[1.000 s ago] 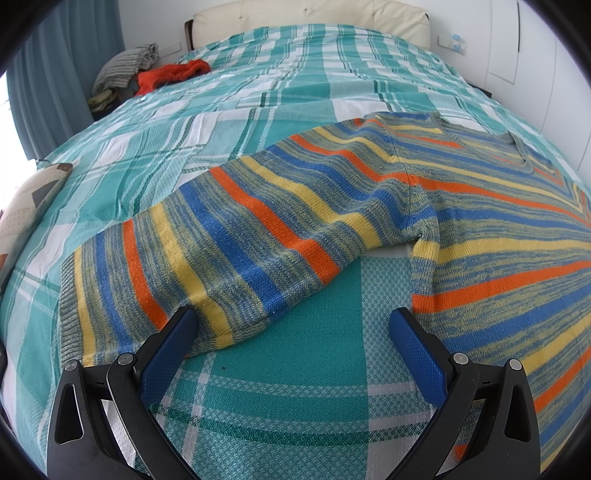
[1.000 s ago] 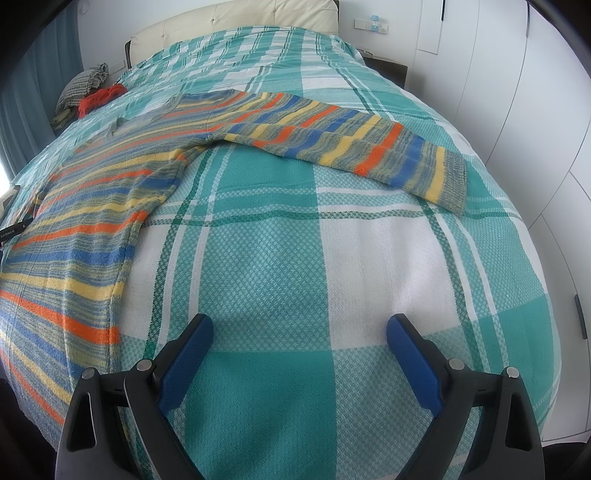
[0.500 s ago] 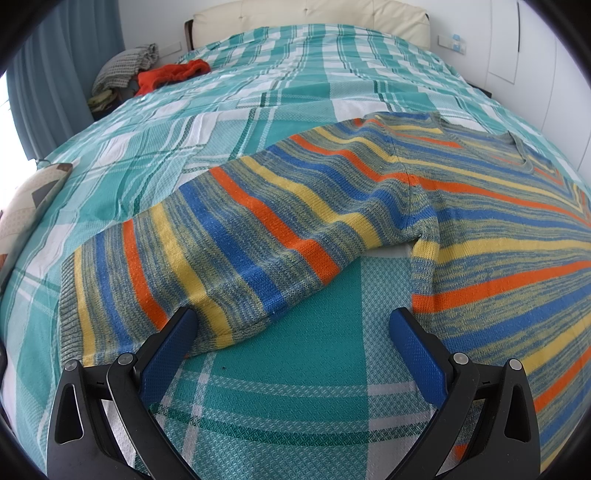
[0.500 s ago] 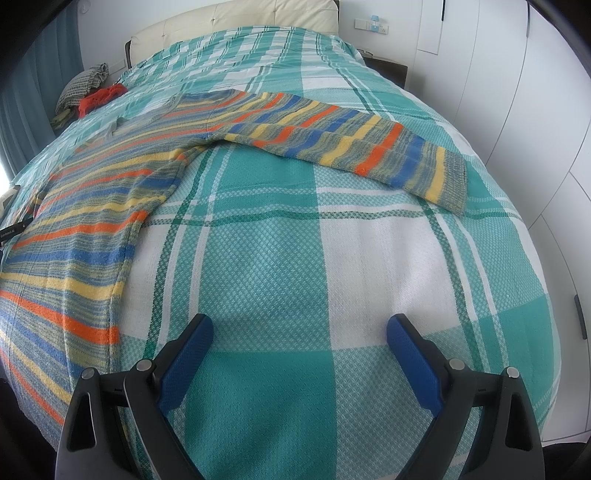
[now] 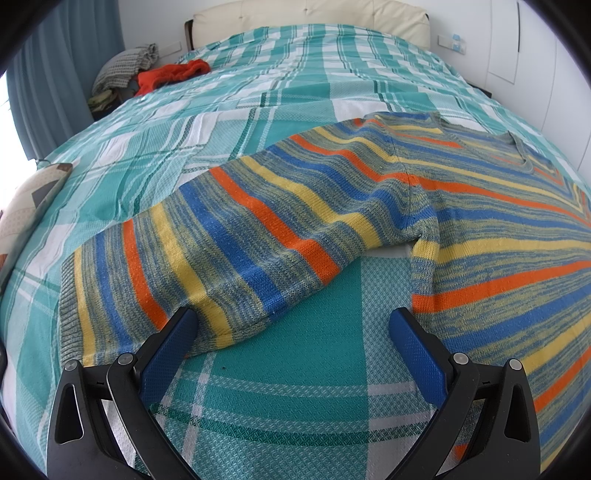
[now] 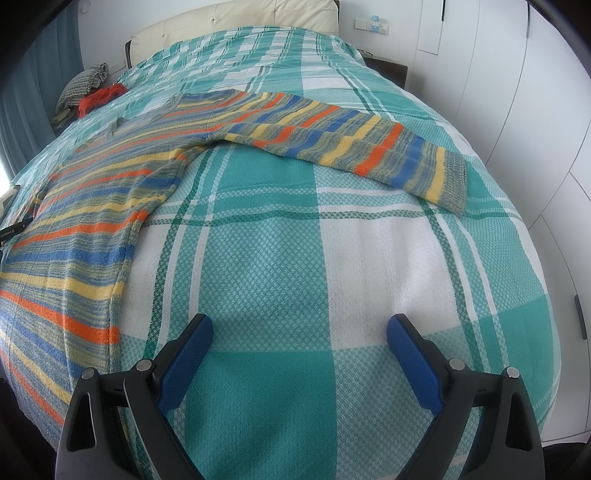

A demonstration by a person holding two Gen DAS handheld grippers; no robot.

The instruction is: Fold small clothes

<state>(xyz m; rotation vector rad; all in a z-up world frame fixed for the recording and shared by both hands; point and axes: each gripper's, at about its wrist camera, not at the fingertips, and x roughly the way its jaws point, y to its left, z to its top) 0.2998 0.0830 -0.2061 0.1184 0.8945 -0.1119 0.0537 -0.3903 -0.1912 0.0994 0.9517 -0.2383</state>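
Note:
A striped knit sweater [image 5: 461, 206] in blue, orange, yellow and grey lies flat on a teal plaid bedspread [image 5: 288, 373], both sleeves spread out. In the left wrist view its sleeve [image 5: 207, 251] runs down to the left, the cuff beside my left gripper [image 5: 291, 328], which is open, one blue pad touching the sleeve edge. In the right wrist view the sweater [image 6: 96, 221] body lies left and the other sleeve [image 6: 351, 147] stretches right. My right gripper [image 6: 299, 332] is open over bare bedspread [image 6: 295, 266], well short of the sleeve.
A red garment [image 5: 170, 74] and a grey patterned bundle [image 5: 125, 66] lie at the far left corner of the bed near the cream headboard [image 5: 306, 14]. A curtain [image 5: 48, 81] hangs at left. White wardrobe doors [image 6: 517, 110] stand close on the right. A patterned cushion [image 5: 26, 210] lies at the left edge.

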